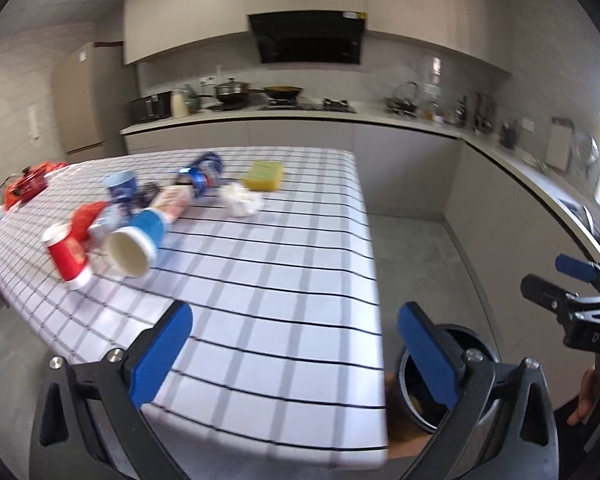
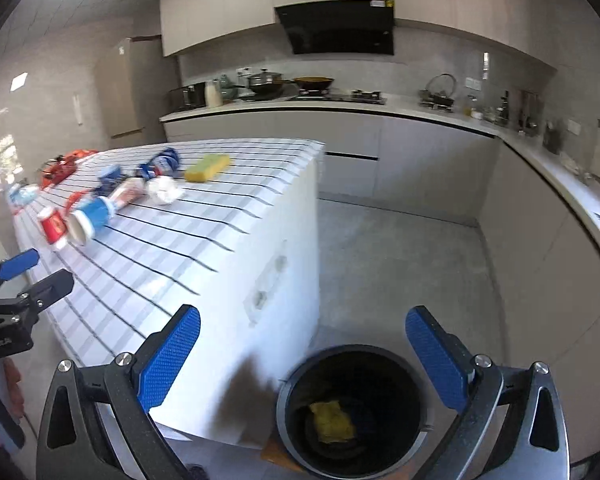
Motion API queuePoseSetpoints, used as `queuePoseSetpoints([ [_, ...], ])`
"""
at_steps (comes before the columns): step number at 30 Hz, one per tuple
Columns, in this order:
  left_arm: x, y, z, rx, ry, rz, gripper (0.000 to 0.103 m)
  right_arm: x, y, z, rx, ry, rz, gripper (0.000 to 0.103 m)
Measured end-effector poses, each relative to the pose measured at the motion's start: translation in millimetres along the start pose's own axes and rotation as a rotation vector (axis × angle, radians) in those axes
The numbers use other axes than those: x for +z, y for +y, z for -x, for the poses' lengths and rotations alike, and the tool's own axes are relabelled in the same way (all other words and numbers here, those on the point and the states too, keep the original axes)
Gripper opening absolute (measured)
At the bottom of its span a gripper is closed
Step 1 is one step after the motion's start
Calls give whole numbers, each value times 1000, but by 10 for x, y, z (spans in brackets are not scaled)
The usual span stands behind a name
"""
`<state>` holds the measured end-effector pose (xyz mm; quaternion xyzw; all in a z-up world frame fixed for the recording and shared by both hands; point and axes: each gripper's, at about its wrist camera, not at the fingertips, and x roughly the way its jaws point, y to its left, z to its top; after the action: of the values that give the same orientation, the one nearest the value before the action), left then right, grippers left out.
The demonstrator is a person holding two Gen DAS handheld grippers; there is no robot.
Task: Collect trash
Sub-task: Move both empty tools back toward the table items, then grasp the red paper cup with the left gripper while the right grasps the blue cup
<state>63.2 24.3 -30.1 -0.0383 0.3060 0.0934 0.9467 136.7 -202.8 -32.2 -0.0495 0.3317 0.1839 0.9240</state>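
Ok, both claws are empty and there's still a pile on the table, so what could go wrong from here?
1. The blue cup and red cup lie on their sides, touching; nudging one may roll it across the table.
2. The crumpled tissue sits close to the yellow sponge; a wide-open left claw may drag both.
3. The bin sits low beside the table, so a drop from the right claw could miss.

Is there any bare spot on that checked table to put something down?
Yes: the near half of the table, from the blue cup to the front edge, is bare, as is the right strip beyond the tissue and sponge. The far left is crowded with litter.
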Motion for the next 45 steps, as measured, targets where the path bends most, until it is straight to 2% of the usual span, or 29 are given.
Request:
queuePoseSetpoints([
  [5,11,524,51,47,-14,70,103,121,505,-109,44,4,23,103],
  [12,-34,1303,101,160,-28,140,103,290,1183,-257,62,4,78,103],
  [15,-57,1641,88,190,-22,170,103,313,1488,-380,100,39,115,103],
  [20,-74,2080,-58,231,19,186,103,343,1909,-555,137,46,123,103],
  [24,-106,2388,-205,192,46,240,103,395,2240,-726,154,53,141,103],
  [28,-130,2591,-400,163,83,243,103,430,2528,-897,166,65,158,99],
  [30,-127,2666,-497,152,91,234,101,440,2635,-976,170,71,164,88],
  [34,-67,2801,-673,117,95,227,90,465,2864,-1259,193,101,165,70],
  [36,-16,2875,-774,88,96,228,86,483,2937,-1371,201,113,163,56],
  [38,36,2921,-858,69,95,221,86,510,3023,-1512,215,130,158,50],
  [45,160,3022,-1143,23,103,207,86,578,3272,-1834,254,154,172,50],
])
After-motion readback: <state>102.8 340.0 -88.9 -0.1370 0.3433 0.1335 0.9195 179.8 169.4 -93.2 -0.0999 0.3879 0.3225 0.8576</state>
